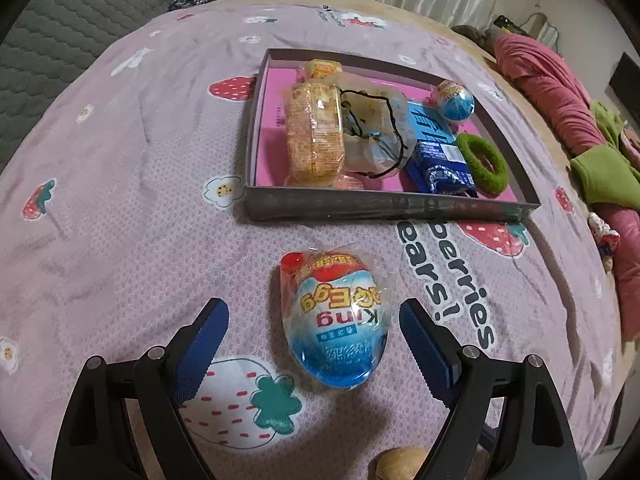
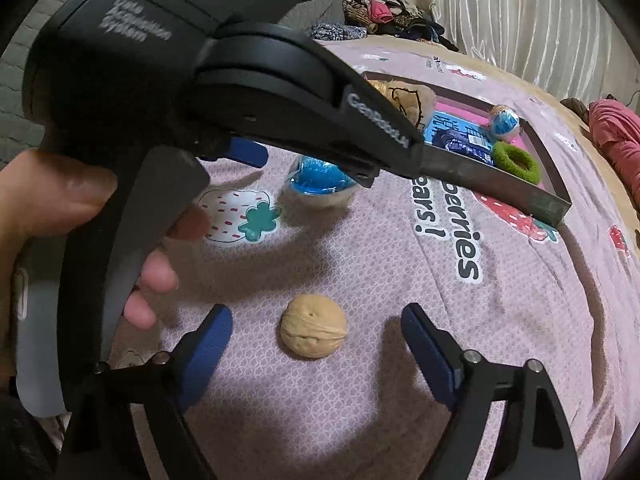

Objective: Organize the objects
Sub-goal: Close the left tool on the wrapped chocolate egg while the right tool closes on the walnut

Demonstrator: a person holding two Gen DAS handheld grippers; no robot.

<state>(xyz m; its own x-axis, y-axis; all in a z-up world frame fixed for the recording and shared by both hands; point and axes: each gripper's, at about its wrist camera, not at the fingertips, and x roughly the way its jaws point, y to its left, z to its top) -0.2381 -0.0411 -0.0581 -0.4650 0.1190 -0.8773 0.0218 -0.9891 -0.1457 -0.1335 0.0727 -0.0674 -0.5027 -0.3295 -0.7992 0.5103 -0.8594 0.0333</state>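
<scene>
So everything's sitting on the bed, on a pink strawberry-print bedspread (image 1: 120,168). Biggest thing on it is the shallow grey tray (image 1: 384,203) with the pink floor, which holds a yellow snack pack (image 1: 314,132), a clear plastic bag (image 1: 372,128), a blue packet (image 1: 436,148), a green hair tie (image 1: 482,162) against the right side, and a small toy egg (image 1: 455,100) at the far corner.

My left gripper (image 1: 314,344) is spread wide, with nothing pinched. The big wrapped toy egg (image 1: 334,328) lies on the bedspread right between its blue pads, short of the tray's near wall; I can't see either pad touching it. In the right wrist view, my left hand (image 2: 48,208) is wrapped around that gripper's handle.

My right gripper (image 2: 316,340) is wide open too and has hold of nothing. A walnut (image 2: 313,327) sits on the bedspread between its fingers, gaps on both sides, near the egg.
</scene>
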